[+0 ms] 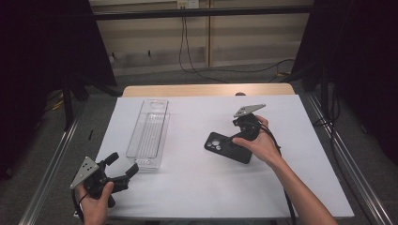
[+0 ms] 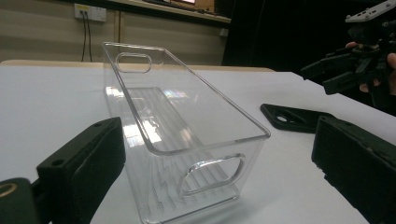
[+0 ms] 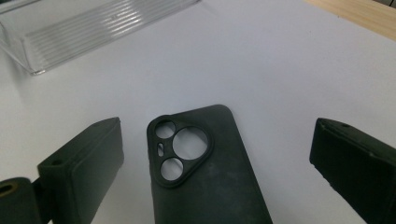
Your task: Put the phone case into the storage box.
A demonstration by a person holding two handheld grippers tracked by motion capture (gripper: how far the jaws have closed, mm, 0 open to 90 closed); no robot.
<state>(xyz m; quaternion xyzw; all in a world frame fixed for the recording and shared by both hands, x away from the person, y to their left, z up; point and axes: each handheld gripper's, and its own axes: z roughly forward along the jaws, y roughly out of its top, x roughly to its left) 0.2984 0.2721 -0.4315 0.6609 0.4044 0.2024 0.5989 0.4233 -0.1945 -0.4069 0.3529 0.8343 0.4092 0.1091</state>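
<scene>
Black soft-rubber phone case with triangular camera cutout (image 3: 205, 172) lies flat on white table (image 1: 197, 187): light, flexible, grippy. Best hold: pinch long side edges. Right gripper (image 1: 245, 129) jaws spread, straddling case, not touching. Left gripper (image 1: 123, 169) jaws spread, empty, facing clear plastic ribbed tray (image 2: 187, 121).

On the table (image 1: 197, 187), the clear tray (image 1: 149, 133) lies left of the phone case (image 1: 228, 147).

Evenly lit from overhead, bright on the white table sheet (image 1: 197, 187); dim and murky at both side margins (black curtains). Soft, faint shadows. Glints of glare along the clear ribbed plastic tray (image 2: 187, 116). Slightly blurred at near jaw edges, grainy throughout.
</scene>
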